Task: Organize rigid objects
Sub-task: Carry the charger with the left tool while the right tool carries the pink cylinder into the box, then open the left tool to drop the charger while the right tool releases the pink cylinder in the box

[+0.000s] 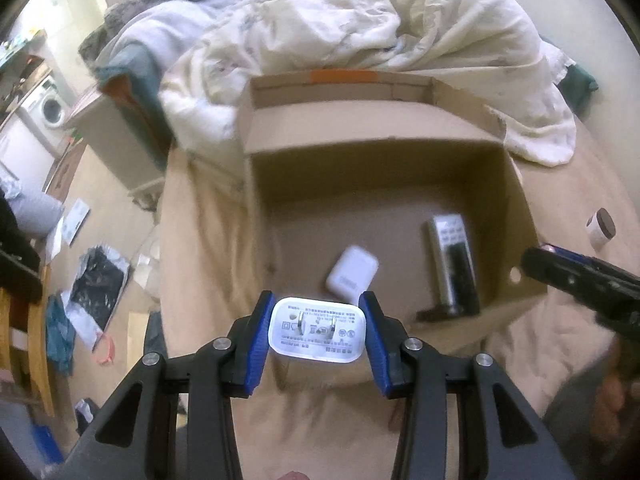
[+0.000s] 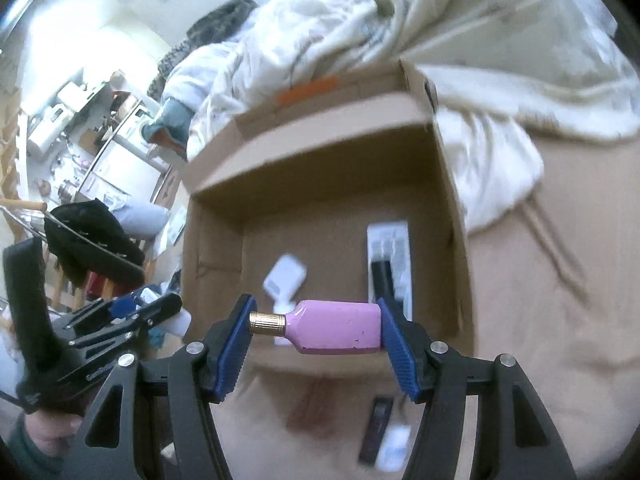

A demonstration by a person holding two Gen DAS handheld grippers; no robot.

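My left gripper is shut on a white charger plug, prongs facing the camera, held over the near edge of an open cardboard box. Inside the box lie a small white case and a silver and black remote. My right gripper is shut on a pink bottle with a gold cap, held sideways above the near edge of the same box. The white case and the remote show in the right wrist view too. The right gripper appears at the right of the left wrist view.
The box sits on a beige bed sheet. A rumpled white duvet lies behind it. A small round jar rests right of the box. A dark stick and a white item lie on the sheet in front. The floor at left is cluttered.
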